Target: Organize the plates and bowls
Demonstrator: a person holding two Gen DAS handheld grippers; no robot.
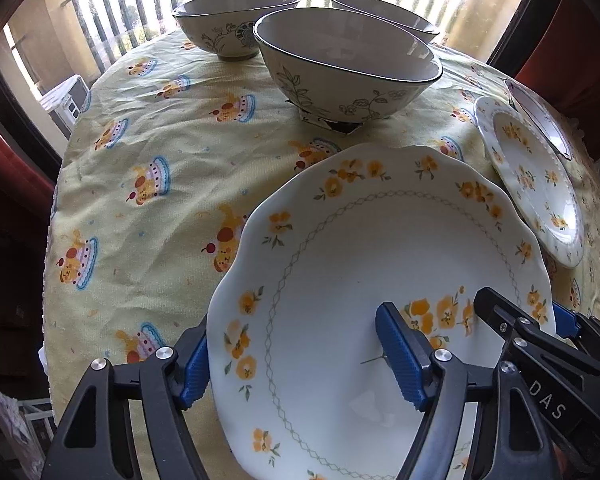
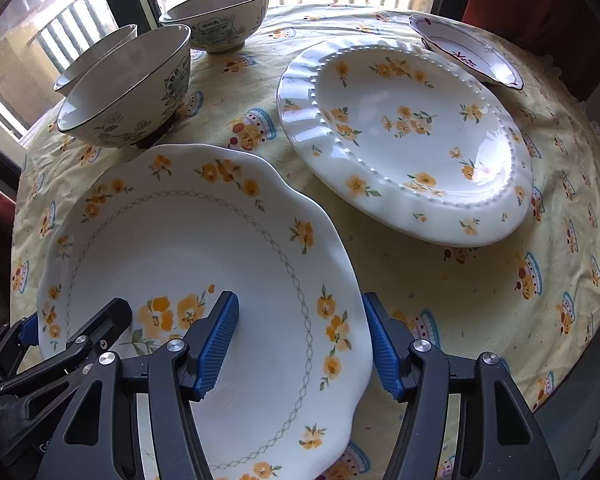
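White porcelain fills the lower half of both views: the scalloped yellow-flower plate [image 1: 380,280] lies on the cake-print tablecloth [image 1: 148,152], and both tools straddle its rim. The left gripper [image 1: 296,360] has 1 blue pad outside the plate's left edge and 1 over its well; the right gripper [image 2: 300,344] mirrors that at the right edge. Both are spread, pads not yet pressing.

Risks, as I read it: glazed rim, ribbed pads, so an uneven squeeze could tip the plate or let it slide out. If one side bites first, it may skid toward the near floral bowl [image 1: 348,72], just beyond its far rim at upper centre. To the right sits the beaded-rim plate [image 2: 404,140], close enough to clip. 2 more bowls wait behind.
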